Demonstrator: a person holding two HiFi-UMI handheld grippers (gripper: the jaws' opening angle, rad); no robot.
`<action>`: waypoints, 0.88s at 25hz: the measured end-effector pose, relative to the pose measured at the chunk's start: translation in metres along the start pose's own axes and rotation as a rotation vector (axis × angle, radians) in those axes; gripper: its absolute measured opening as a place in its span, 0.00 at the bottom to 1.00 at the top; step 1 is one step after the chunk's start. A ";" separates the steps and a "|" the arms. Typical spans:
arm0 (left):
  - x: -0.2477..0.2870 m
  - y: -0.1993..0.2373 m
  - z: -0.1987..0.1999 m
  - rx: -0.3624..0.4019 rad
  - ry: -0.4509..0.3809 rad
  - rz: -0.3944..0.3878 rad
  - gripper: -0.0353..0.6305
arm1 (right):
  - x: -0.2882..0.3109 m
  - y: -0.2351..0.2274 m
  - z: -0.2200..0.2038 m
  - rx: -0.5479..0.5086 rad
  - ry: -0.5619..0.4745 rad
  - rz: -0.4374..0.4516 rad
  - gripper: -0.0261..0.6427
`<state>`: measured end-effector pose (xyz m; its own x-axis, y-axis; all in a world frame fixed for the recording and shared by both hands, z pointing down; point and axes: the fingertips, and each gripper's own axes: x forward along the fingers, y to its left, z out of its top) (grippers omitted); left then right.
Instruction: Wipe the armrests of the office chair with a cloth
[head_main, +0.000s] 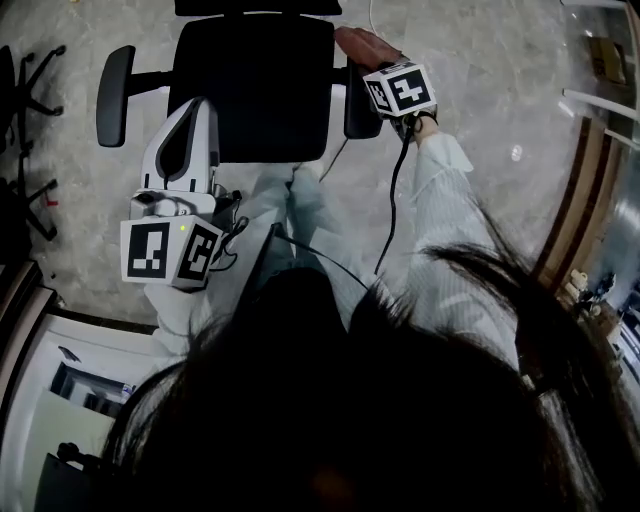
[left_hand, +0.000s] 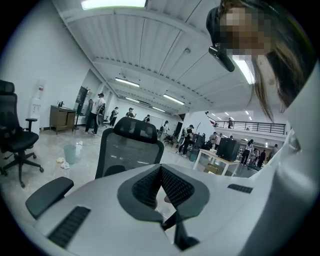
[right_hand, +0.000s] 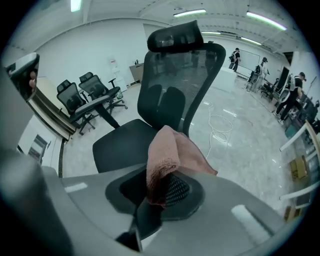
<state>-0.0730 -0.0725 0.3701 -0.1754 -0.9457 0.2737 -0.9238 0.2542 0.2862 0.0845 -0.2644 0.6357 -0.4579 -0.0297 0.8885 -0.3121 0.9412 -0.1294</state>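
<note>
Presently, cloth is gripped by right gripper at armrest; left gripper is seemingly held closed, empty.

White-shelled left gripper, dark mesh-textured pads; black-and-white marker cubes; black cable; pale sleeve; long dark hair

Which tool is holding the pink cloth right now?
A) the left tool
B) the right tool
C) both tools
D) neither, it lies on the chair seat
B: the right gripper view shows the cloth clamped in the right tool, while the left tool is shut with nothing in it.
</note>
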 end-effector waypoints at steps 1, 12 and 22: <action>0.001 -0.004 0.001 0.003 0.000 -0.015 0.06 | -0.004 0.008 -0.006 -0.004 0.002 0.009 0.11; 0.018 -0.047 0.001 0.034 0.015 -0.168 0.06 | -0.040 0.095 -0.065 0.029 -0.041 0.089 0.11; 0.014 -0.091 -0.012 0.061 0.022 -0.216 0.06 | -0.061 0.119 -0.111 0.114 -0.099 0.125 0.11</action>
<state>0.0128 -0.1061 0.3590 0.0352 -0.9720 0.2324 -0.9581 0.0333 0.2843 0.1677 -0.1133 0.6146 -0.5769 0.0469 0.8155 -0.3376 0.8954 -0.2904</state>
